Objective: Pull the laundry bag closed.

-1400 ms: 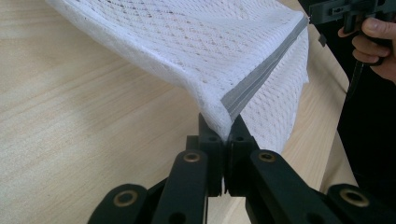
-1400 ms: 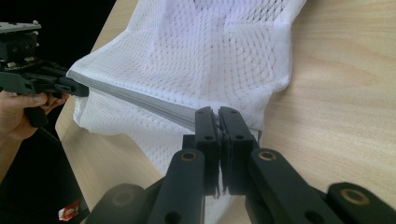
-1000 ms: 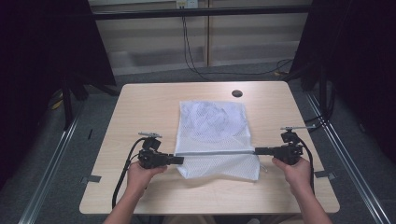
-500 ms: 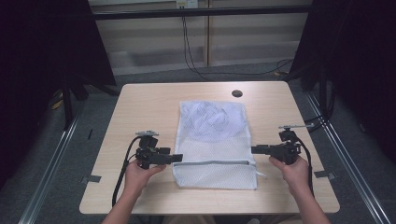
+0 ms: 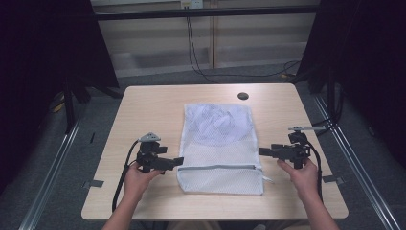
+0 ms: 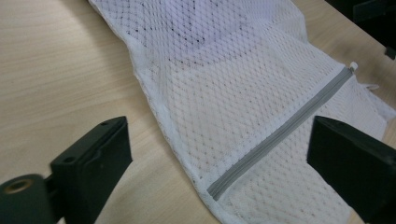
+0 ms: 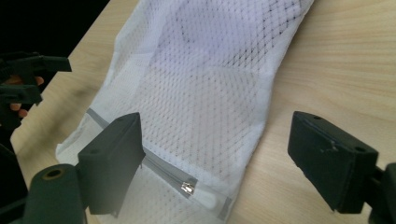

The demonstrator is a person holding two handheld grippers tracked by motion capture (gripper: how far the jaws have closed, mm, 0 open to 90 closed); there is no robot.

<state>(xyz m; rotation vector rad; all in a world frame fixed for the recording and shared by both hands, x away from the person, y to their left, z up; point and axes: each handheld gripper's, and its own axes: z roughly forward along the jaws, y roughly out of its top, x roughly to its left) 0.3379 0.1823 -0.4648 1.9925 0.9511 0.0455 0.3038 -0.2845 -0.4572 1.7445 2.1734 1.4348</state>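
Observation:
A white mesh laundry bag [image 5: 219, 143] lies flat in the middle of the wooden table [image 5: 148, 110]. A pale lilac garment [image 5: 218, 125] shows through its far half. A grey zipper [image 5: 220, 166] crosses its near end, and the zipper [image 6: 280, 133] is closed, its pull [image 7: 188, 188] at the right end. My left gripper [image 5: 179, 161] hovers at the bag's left edge, my right gripper [image 5: 262, 151] at its right edge. Both have just been opening. The left gripper [image 6: 219, 128] and right gripper [image 7: 217, 121] stand open, with the bag below the jaws and not pinched.
A dark round hole [image 5: 243, 96] sits in the table near its far edge. Bare wood flanks the bag on both sides. Metal rails [image 5: 354, 163] run along the floor beside the table, and cables [image 5: 201, 67] hang behind it.
Both grippers have opened and let go of the bag's sides at the zipper line. The bag's near end has dropped and now lies flat on the table.

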